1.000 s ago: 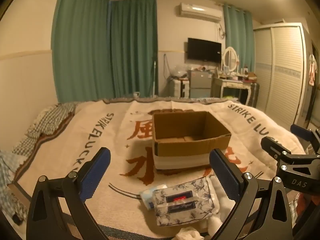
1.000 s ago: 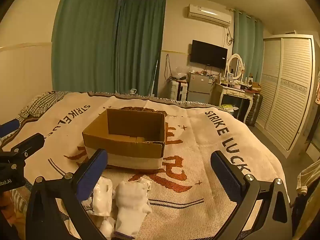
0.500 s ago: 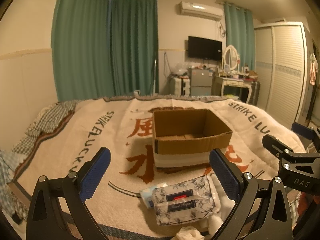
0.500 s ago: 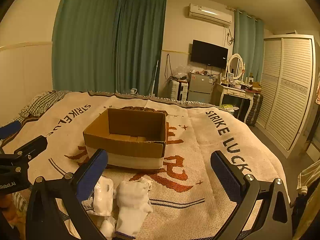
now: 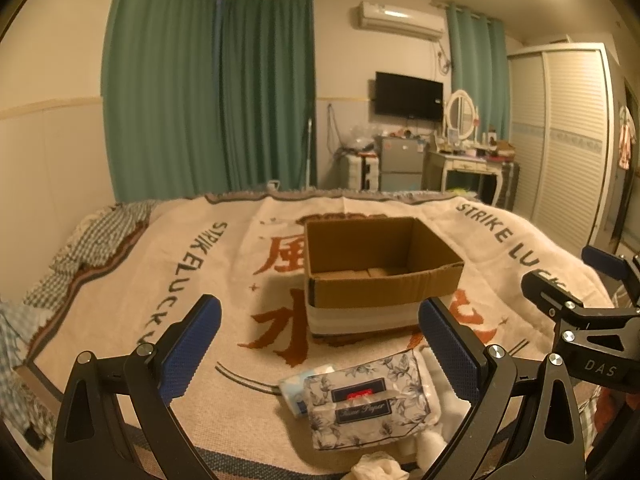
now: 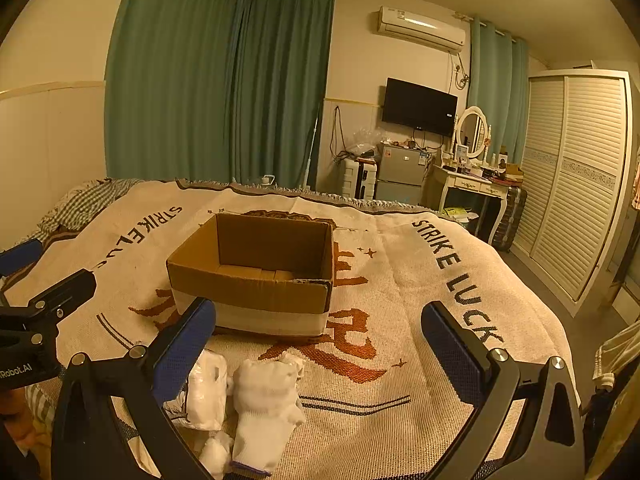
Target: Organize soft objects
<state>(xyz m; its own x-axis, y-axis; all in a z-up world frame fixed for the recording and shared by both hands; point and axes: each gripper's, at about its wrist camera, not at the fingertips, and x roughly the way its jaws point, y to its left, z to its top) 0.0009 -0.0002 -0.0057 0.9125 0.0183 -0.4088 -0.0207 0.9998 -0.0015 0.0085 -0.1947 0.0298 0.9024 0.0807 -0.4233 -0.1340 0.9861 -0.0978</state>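
An open, empty cardboard box [image 5: 380, 276] [image 6: 256, 276] stands in the middle of the bed. A floral tissue pack [image 5: 368, 404] lies in front of it on a small blue pack [image 5: 294, 390]. My left gripper [image 5: 320, 352] is open and empty above and just short of the tissue pack. White soft pieces lie near the bed's front edge: a white glove [image 6: 266, 408], a white plastic-wrapped item [image 6: 204, 392] and a cotton ball [image 6: 214, 450]. My right gripper [image 6: 320, 352] is open and empty above them.
A cream blanket [image 5: 180, 280] with lettering covers the bed. A checked cloth [image 5: 100, 240] lies at the far left. Beyond the bed stand green curtains, a TV, a small fridge, a dressing table [image 6: 476, 188] and a white wardrobe [image 6: 576, 184]. Each gripper shows at the other view's edge.
Both grippers have shifted only slightly; the view has drifted a little. Nothing was grasped or moved.
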